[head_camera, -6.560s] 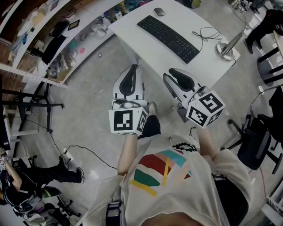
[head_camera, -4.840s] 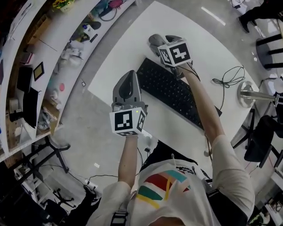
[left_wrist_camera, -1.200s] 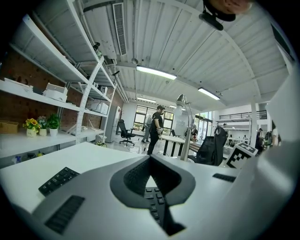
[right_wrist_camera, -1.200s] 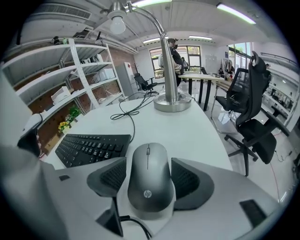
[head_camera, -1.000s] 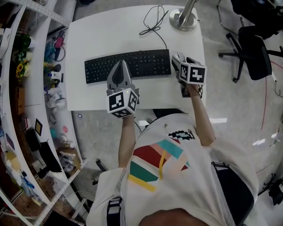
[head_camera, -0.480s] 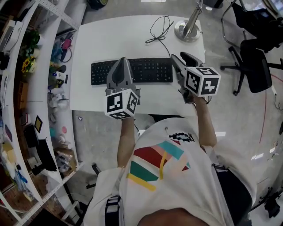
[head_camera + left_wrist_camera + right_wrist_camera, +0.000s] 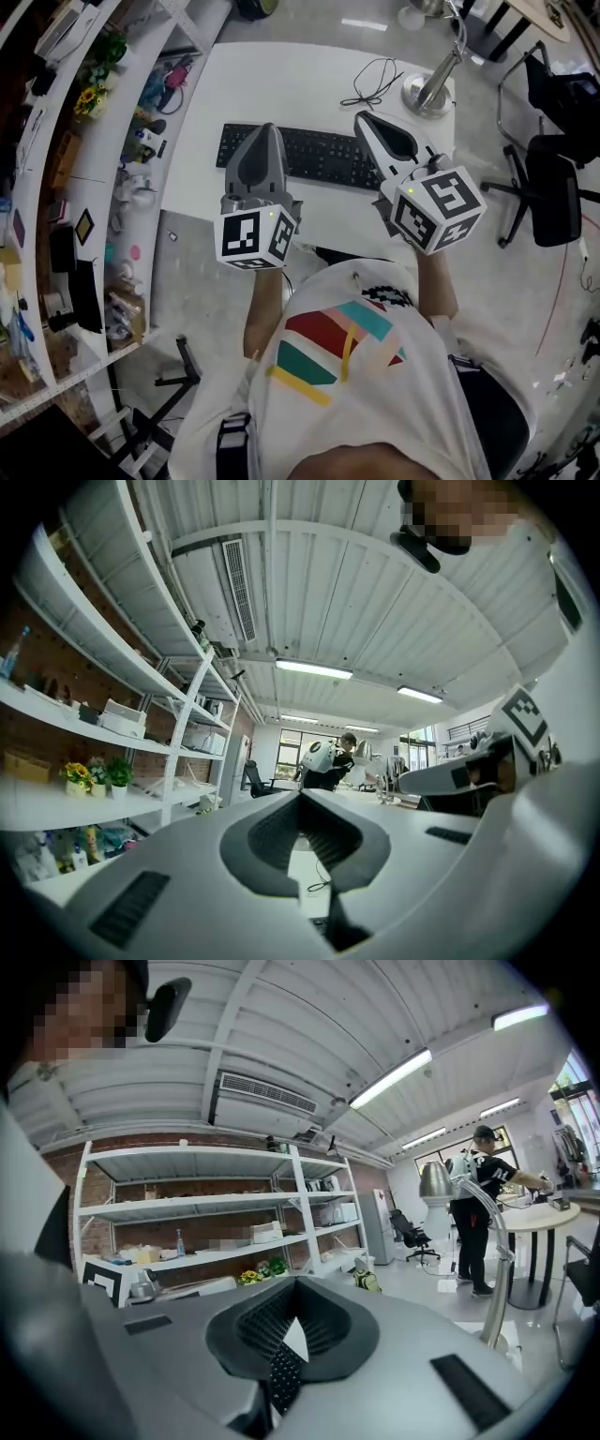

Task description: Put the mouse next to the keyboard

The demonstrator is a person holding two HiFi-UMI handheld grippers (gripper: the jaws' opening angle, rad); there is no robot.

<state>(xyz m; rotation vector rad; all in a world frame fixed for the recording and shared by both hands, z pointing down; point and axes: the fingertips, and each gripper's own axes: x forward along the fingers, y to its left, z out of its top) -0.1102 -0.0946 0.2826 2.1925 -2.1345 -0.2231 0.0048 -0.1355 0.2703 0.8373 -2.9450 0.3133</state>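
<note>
The black keyboard (image 7: 305, 155) lies across the white table (image 7: 281, 75). No mouse shows in any view; the spot right of the keyboard is hidden under my right gripper. My left gripper (image 7: 265, 129) hangs above the keyboard's left half, jaws together and empty. My right gripper (image 7: 365, 120) is raised over the keyboard's right end, also shut with nothing in it. Both gripper views look out level across the room: the left gripper (image 7: 302, 795) and the right gripper (image 7: 295, 1281) show closed, empty jaws.
A desk lamp's round base (image 7: 427, 94) and a looped black cable (image 7: 375, 80) sit at the table's far right. Cluttered white shelves (image 7: 122, 141) run along the left. An office chair (image 7: 553, 187) stands at the right. A person in black (image 7: 483, 1208) stands farther off.
My right gripper has lifted from the table beside the keyboard's right end and its jaws have closed on nothing. The left gripper stayed shut above the keyboard.
</note>
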